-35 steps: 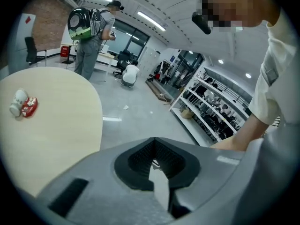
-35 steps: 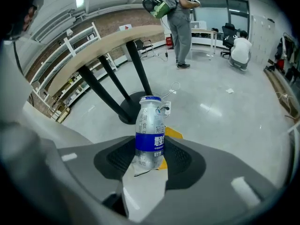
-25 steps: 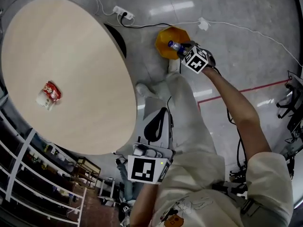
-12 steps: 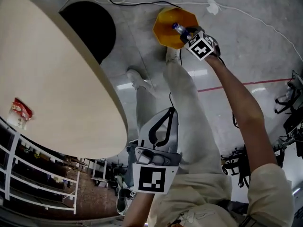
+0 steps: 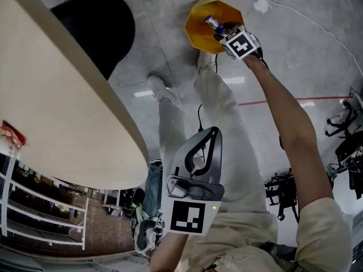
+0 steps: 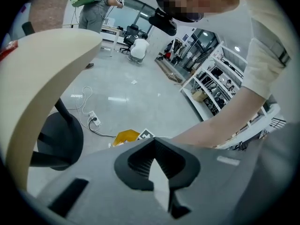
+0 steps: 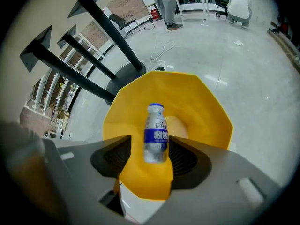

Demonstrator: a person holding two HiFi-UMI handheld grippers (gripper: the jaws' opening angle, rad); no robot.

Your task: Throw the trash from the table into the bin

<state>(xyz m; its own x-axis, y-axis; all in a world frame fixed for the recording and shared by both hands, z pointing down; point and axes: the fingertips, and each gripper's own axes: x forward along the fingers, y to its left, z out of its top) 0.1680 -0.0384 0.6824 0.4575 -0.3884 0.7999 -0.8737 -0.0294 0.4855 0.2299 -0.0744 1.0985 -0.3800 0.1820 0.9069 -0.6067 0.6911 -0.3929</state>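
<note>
A small clear bottle point(image 7: 155, 132) with a blue label and cap hangs over the mouth of the yellow bin point(image 7: 201, 107) on the floor. It lies between the jaws of my right gripper point(image 7: 150, 146), which are opening; yellow shows between the bottle and the left pad. In the head view the right gripper point(image 5: 221, 33) and bottle point(image 5: 212, 23) sit above the bin point(image 5: 201, 30). My left gripper point(image 5: 211, 132) hangs shut and empty beside the person's legs, away from the table point(image 5: 51, 95). A red snack wrapper point(image 5: 10, 134) lies on the table's far left.
The table's black round base point(image 5: 99, 24) stands left of the bin. Cables and a power strip point(image 6: 93, 121) trail on the grey floor. A red tape line point(image 5: 295, 101) crosses the floor at right. The person's shoes point(image 5: 159, 88) stand near the bin. White shelving fills the lower left.
The right gripper has sunk with the bottle to just over the bin's mouth. The left gripper has come down too. The table and wrapper have slid toward the view's left edge.
</note>
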